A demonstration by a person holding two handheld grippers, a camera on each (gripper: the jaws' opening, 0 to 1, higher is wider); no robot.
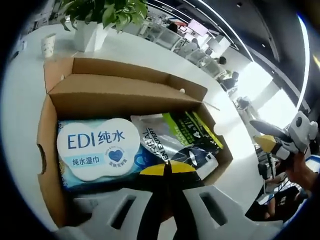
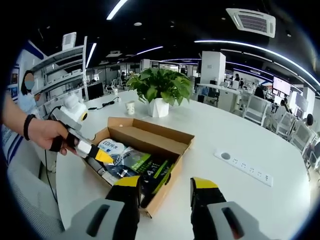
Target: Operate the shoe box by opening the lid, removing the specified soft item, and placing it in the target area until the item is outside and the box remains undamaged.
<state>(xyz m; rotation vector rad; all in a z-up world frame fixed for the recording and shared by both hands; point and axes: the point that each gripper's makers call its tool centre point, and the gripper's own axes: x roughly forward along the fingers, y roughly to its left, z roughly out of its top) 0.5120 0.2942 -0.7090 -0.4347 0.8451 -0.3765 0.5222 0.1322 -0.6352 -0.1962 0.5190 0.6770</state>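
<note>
1. In the left gripper view, the open shoe box [image 1: 127, 92] lies on the white table [image 1: 20, 100], its lid flap folded back toward 12 o'clock.
2. Inside, toward 9 o'clock, lies a soft pack of wet wipes [image 1: 97, 150], blue with a white cloud-shaped label printed "EDI" and a small blue heart.
3. Just beside it, toward 3 o'clock, lies a silver, green and black pouch [image 1: 180, 137].
4. The left gripper [image 1: 167, 170] rises from 6 o'clock over the box's near edge, its yellow tips pressed together with nothing between them.
5. The right gripper [image 1: 267, 135] shows at 3 o'clock, well apart from the box.
6. A potted plant [image 1: 100, 15] and a paper cup [image 1: 48, 45] stand at 11 o'clock.
7. In the right gripper view, the box sits at centre, the wipes toward 9 o'clock inside it, the pouch beside them.
8. The left gripper's yellow tip reaches in from 9 o'clock, at the wipes; a hand [image 2: 45, 135] holds it.
9. The right gripper's own fingers [image 2: 127, 192] stand wide apart at 6 o'clock, empty.
10. A power strip [image 2: 245, 167] lies at 3 o'clock.
</note>
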